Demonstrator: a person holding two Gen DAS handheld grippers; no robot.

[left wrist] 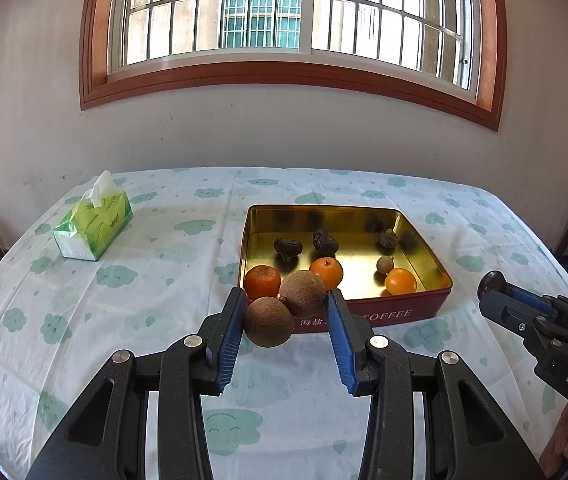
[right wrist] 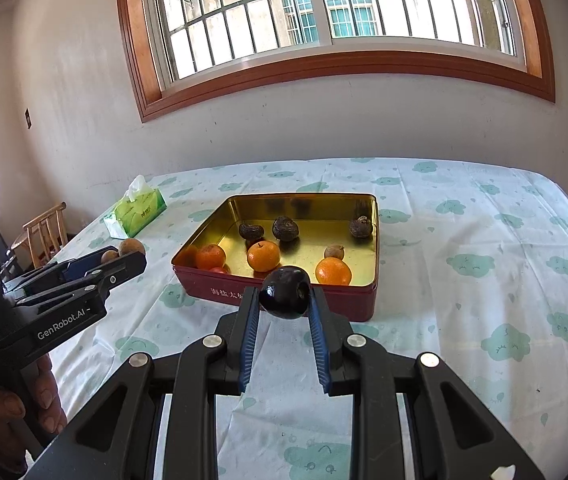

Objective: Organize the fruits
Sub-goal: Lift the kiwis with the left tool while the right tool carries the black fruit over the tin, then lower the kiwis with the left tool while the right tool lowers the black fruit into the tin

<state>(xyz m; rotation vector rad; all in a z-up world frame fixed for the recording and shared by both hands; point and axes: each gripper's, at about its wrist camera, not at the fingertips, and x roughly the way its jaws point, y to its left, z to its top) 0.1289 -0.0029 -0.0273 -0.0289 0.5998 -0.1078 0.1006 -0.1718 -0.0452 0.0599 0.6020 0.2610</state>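
Left tongs (left wrist: 286, 312) fill the bottom of the left wrist view, black arms with blue pads, pointing forward and down over the counter (left wrist: 155, 280). They grip two brown round fruits (left wrist: 284, 306) joined at a stem: upper one against the right pad, lower one against the left pad, both held clear of the cloth.

Right tongs (right wrist: 284, 300) in the right wrist view have the same pose, angled down toward the tin's near wall. They are clamped on one dark glossy round fruit (right wrist: 286, 292) at the fingertips, held off the counter. From the left view, right tongs enter at 3 o'clock with the dark fruit at the tip. From the right view, left tongs enter at 9 o'clock; a bare hand (right wrist: 11, 408) grips the handle at 8 o'clock.

Tin (left wrist: 404, 312), red outside, gold inside, lid off, sits mid-counter just beyond both tongs. Inside: three dark wrinkled fruits (left wrist: 326, 242) along the far side, three oranges (left wrist: 326, 272) along the near side, one small brown fruit (left wrist: 384, 265) just beside the right-hand orange. A bit of something red shows by the left orange in the right view; cannot tell what.

Tissue pack (left wrist: 93, 226), green, sits on the counter at 10 o'clock of the tin, well apart. Wooden chair (right wrist: 45, 232) stands past the counter's left edge.
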